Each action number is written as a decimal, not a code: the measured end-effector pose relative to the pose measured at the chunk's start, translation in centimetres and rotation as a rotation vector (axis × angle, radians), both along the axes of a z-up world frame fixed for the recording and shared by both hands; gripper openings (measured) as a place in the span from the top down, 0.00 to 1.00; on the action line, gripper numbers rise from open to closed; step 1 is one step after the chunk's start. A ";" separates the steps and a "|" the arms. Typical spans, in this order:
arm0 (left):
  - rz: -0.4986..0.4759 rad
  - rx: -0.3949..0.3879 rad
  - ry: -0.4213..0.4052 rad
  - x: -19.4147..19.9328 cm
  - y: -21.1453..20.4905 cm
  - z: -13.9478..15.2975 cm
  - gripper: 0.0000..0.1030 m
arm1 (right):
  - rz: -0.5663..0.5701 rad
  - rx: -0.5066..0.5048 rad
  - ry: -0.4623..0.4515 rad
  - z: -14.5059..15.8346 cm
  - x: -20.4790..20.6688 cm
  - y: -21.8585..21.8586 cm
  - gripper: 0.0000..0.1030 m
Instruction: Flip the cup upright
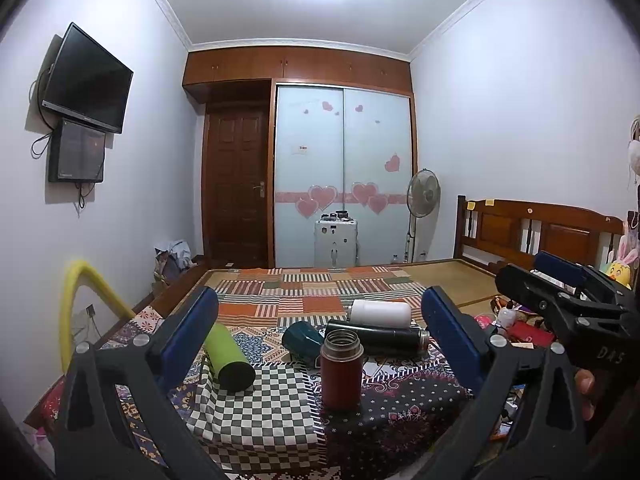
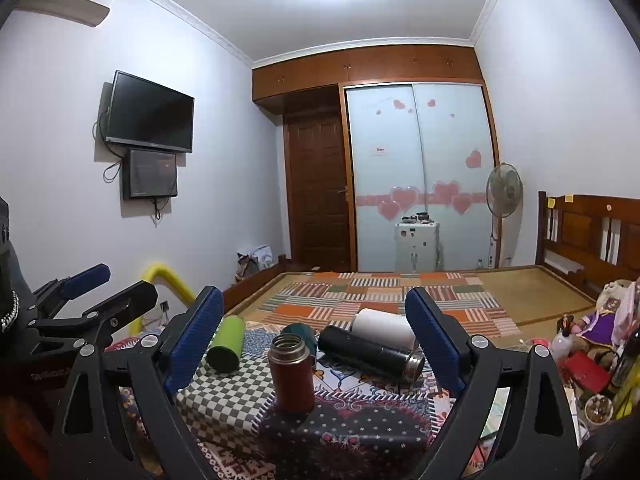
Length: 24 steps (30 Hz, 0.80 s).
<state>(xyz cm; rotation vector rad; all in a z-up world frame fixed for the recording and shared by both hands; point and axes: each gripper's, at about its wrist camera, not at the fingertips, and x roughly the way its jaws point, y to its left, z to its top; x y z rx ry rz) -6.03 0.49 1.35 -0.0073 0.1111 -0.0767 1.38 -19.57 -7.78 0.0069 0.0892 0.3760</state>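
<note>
A red flask stands upright with its mouth open on the patterned cloth; it also shows in the right wrist view. Behind it lie a green cup, a teal cup, a black flask and a white cup, all on their sides. My left gripper is open and empty, a little back from the red flask. My right gripper is open and empty too. The right gripper's body shows at the right of the left wrist view.
The bed carries a patchwork blanket and a straw mat. Clutter and toys lie at the right edge. A yellow foam tube stands at the left. A wooden headboard, fan and wardrobe stand beyond.
</note>
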 end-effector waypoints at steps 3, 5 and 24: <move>-0.002 -0.003 0.001 0.0 0.0 0.0 0.00 | -0.008 0.003 -0.012 -0.1 -0.4 0.0 0.00; -0.002 -0.002 0.002 0.0 -0.1 -0.1 0.00 | -0.017 0.002 -0.025 0.0 -0.7 -0.1 0.00; -0.006 -0.011 0.016 0.5 0.0 -0.1 0.00 | -0.024 -0.004 -0.023 0.1 -0.6 -0.3 0.00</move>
